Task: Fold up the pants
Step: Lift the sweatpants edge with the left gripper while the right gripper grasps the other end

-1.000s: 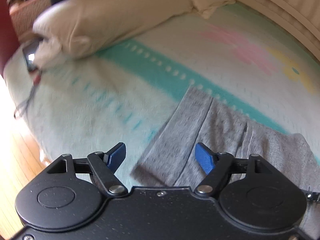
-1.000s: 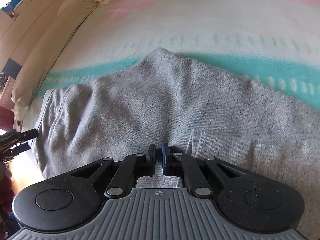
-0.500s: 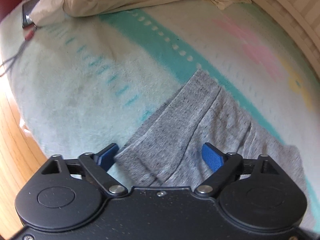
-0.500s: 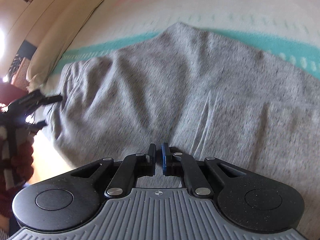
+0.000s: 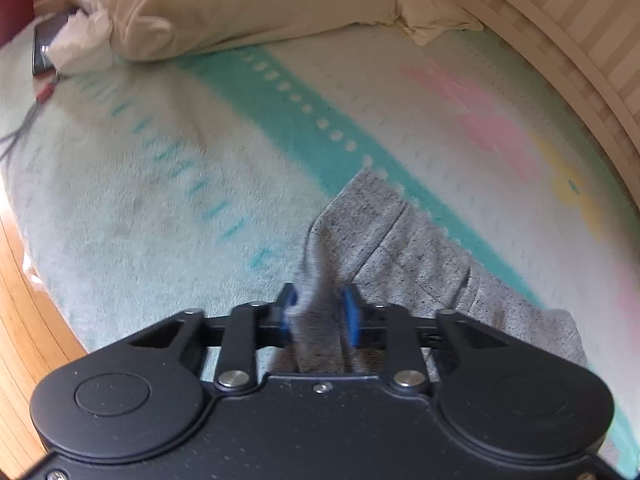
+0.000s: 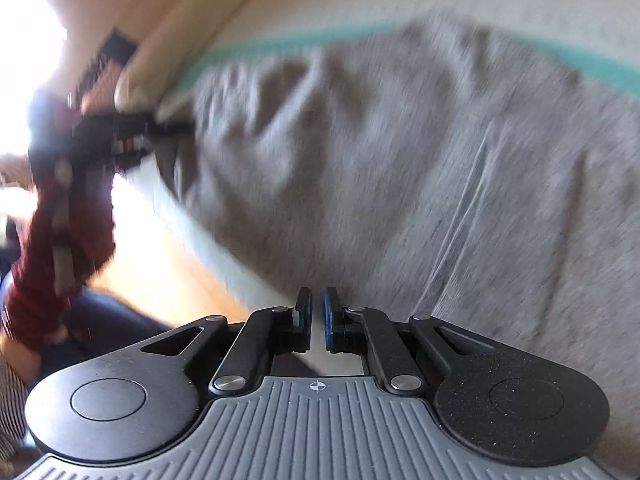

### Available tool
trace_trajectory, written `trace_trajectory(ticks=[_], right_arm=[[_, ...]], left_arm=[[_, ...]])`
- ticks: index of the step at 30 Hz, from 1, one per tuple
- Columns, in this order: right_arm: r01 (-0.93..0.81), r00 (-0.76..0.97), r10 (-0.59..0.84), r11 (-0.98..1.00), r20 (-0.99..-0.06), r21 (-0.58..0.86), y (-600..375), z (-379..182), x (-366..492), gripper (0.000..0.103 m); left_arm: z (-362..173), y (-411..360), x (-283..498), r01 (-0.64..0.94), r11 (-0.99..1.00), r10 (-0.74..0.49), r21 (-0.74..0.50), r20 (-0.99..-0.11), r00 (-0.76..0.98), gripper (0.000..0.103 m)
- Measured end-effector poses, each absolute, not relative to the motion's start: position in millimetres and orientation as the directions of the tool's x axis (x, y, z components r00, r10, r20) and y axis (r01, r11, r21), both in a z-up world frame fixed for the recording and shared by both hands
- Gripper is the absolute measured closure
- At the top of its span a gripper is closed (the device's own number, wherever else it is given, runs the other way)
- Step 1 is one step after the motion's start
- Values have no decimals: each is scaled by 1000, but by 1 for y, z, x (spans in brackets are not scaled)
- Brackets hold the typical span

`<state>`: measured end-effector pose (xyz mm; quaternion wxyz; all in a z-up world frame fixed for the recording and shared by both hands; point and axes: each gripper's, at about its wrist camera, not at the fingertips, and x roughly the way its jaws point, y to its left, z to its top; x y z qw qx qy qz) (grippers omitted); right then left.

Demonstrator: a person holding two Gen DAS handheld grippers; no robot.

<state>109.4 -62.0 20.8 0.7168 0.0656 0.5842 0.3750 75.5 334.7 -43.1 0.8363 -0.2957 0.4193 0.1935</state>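
Note:
Grey pants (image 5: 400,248) lie on a pale blanket with a teal band (image 5: 160,200). My left gripper (image 5: 320,312) is closing on a bunched corner of the pants, and the cloth stands up between its blue pads (image 5: 351,312). In the right wrist view the pants (image 6: 400,160) fill most of the blurred picture, wrinkled. My right gripper (image 6: 318,308) is shut at their near edge, where the cloth runs into its tips. The left gripper (image 6: 176,128) shows there too, at the pants' far left corner, held by a hand in a red sleeve (image 6: 48,264).
A cream pillow (image 5: 240,4) lies across the head of the bed, with a phone (image 5: 42,46) and a cable (image 5: 24,120) beside it. Wooden floor (image 5: 16,300) borders the bed on the left. A striped wall (image 5: 580,40) runs along the right.
The left jaws have gone from wide apart to pinching the pants' corner, which now stands up bunched. The right gripper has swung sideways, and the pants are more wrinkled.

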Motion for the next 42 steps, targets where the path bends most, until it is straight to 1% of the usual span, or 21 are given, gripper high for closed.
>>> trace_trajectory(ticks=[1,2,5,7,9,12,16,19,23,24,26,28,30,32,33,34,37,39,40,41,42], right_arm=[[-447,57,623,715,-780,538,-66,24,113,95],[-432,68,626,721,-777,542,-70,25,115,95],[-413,49,594,744,-803,525,-71,11,118,95],[-433,-14,538,756,-843,490,-57,-11,109,95],[-462,-20,511,758,-860,461,-49,-20,98,97],[-484,10,548,735,-837,475,-50,-7,97,96],[-414,114,597,755,-794,508,-76,12,108,96],[-355,190,580,793,-792,495,-96,15,116,96],[-251,243,535,840,-809,480,-121,6,125,96],[-223,248,517,853,-819,471,-127,2,126,95],[-184,245,496,867,-833,463,-133,-3,132,94],[-160,245,493,870,-835,467,-143,-8,133,92],[-148,252,501,866,-828,479,-146,-8,132,89],[-142,267,496,868,-826,475,-155,-4,131,86],[-139,275,495,869,-824,475,-162,-1,131,83],[-136,283,497,867,-820,479,-168,1,132,80],[-117,313,504,862,-805,494,-178,3,140,74],[-103,344,503,859,-793,501,-176,8,146,72],[-97,361,504,857,-785,506,-175,8,148,68],[-92,377,507,853,-775,513,-176,10,153,66],[-90,392,513,847,-764,523,-175,12,156,65]], left_arm=[[-39,331,75,-566,759,88,-322,-811,579,81],[-35,328,74,-557,769,96,-314,-804,587,83],[-20,318,70,-518,800,111,-302,-774,623,85],[-8,310,67,-485,822,110,-300,-750,652,85],[5,302,64,-448,841,98,-305,-727,680,85],[28,284,59,-369,874,61,-315,-684,727,85],[61,249,55,-234,920,-11,-316,-616,788,85],[80,215,57,-118,945,-80,-304,-568,819,86],[90,169,64,23,951,-197,-309,-544,815,89],[89,156,68,50,949,-221,-310,-546,808,90],[84,130,76,132,934,-305,-333,-545,781,103],[76,102,86,203,910,-387,-362,-565,728,103],[66,77,93,230,910,-404,-346,-604,688,102],[55,58,100,239,924,-379,-297,-650,659,100],[51,51,101,238,933,-358,-269,-672,648,99],[46,46,103,233,942,-335,-240,-693,639,96],[35,42,105,207,963,-266,-174,-738,619,90],[27,44,107,178,974,-221,-140,-764,607,89],[23,49,108,161,978,-203,-132,-773,601,86],[19,54,110,139,982,-184,-125,-784,593,81],[19,57,110,122,986,-167,-118,-792,588,79]])
